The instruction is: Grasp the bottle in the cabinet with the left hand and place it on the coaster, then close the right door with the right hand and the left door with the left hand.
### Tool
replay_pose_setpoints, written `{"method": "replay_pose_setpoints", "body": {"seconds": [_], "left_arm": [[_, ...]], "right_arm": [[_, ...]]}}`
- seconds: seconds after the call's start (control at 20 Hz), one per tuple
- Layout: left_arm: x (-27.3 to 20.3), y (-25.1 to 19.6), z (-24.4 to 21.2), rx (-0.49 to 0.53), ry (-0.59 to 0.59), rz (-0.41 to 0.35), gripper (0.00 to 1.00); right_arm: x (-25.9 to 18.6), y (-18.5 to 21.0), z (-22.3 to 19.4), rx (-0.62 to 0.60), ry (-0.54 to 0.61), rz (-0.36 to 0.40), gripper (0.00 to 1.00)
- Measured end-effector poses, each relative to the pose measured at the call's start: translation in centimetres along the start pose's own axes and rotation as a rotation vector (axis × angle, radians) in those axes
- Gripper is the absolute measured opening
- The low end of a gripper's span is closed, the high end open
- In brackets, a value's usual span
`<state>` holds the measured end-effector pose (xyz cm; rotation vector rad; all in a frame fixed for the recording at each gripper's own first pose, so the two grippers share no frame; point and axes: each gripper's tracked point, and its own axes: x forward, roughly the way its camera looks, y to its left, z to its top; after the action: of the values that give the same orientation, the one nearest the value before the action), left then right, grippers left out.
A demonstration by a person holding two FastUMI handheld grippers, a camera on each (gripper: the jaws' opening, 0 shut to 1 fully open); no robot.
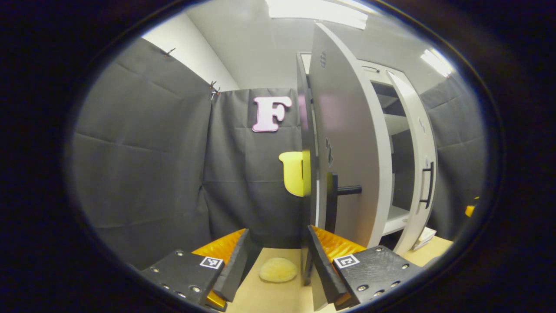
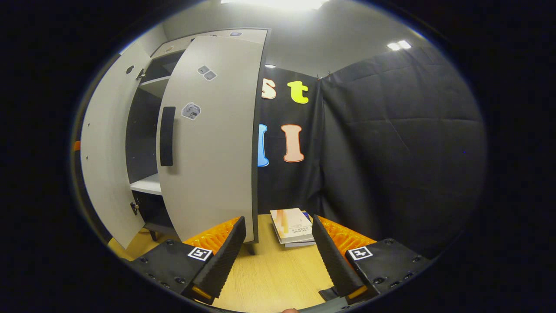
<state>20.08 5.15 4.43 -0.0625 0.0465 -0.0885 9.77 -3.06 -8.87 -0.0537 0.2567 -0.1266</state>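
Observation:
The white cabinet stands ahead with both doors ajar. In the left gripper view its left door swings out toward me, with a black handle. My left gripper is open and holds nothing, its right finger close to that door's lower edge. A pale round coaster lies on the wooden table between the fingers. The right door stands farther off. In the right gripper view the right door, with its black handle, is just left of my open, empty right gripper. The doors hide most of the shelves.
A small stack of books lies on the table by the black cloth wall, just beyond the right gripper. A white shelf shows in the gap between the doors. Black cloth walls close in on both sides.

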Motion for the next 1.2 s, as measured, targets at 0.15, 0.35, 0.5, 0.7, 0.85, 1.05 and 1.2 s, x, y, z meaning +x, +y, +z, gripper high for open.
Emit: {"method": "replay_pose_setpoints", "body": {"seconds": [0.15, 0.35, 0.5, 0.7, 0.85, 1.05, 1.2], "left_arm": [[-0.6, -2.7, -0.2, -0.015, -0.004, -0.033, 0.78], [-1.0, -5.5, 0.0, -0.013, -0.015, -0.057, 0.77], [-0.4, -7.4, -0.1, -0.016, -0.017, -0.072, 0.78], [-0.3, -9.7, 0.0, 0.0, -0.027, -0.083, 0.77], [0.0, -11.7, -0.1, 0.004, -0.032, -0.095, 0.78], [-0.3, -13.5, -0.1, -0.003, -0.028, -0.12, 0.78], [0.5, -16.1, -0.7, -0.016, -0.023, -0.148, 0.78]], "right_arm": [[0.3, -0.6, -0.1, -0.007, -0.001, 0.004, 0.98], [0.7, -1.2, -0.1, 0.001, 0.002, 0.017, 0.98], [0.5, -2.2, 0.0, 0.001, -0.001, 0.013, 0.98], [0.1, -3.8, 0.3, 0.012, -0.003, 0.0, 0.98], [-0.3, -5.2, 0.5, 0.008, -0.009, -0.019, 0.97], [-0.7, -7.1, 0.2, 0.014, -0.006, -0.044, 0.98], [-1.0, -8.0, 0.2, 0.029, -0.001, -0.051, 0.98]]}}
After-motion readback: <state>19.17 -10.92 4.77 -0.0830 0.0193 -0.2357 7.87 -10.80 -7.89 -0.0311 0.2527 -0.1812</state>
